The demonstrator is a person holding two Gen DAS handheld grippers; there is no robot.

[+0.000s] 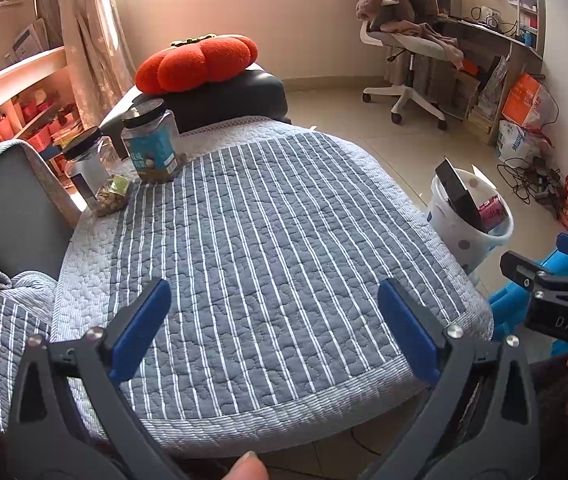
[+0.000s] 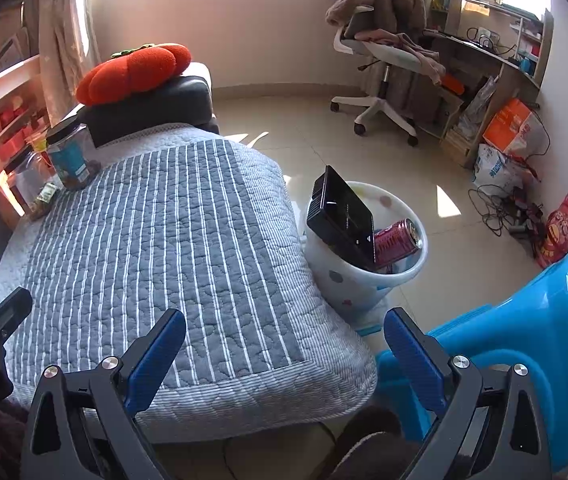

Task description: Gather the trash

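Observation:
A white polka-dot trash bin (image 2: 348,284) stands on the floor right of the quilted seat; it also shows in the left wrist view (image 1: 456,236). A black box (image 2: 342,216) and a red can (image 2: 398,240) stick out of it. A small crumpled green wrapper (image 1: 113,194) lies at the quilt's far left by two jars; it shows in the right wrist view too (image 2: 45,196). My left gripper (image 1: 273,320) is open and empty above the quilt's near edge. My right gripper (image 2: 284,344) is open and empty over the quilt's near right corner.
The grey striped quilt (image 1: 267,232) covers the seat. A blue-label jar (image 1: 153,144) and a clear jar (image 1: 85,164) stand far left. An orange pumpkin cushion (image 1: 197,62) sits on a black stool. A blue plastic chair (image 2: 524,336) is right; an office chair (image 2: 380,68) behind.

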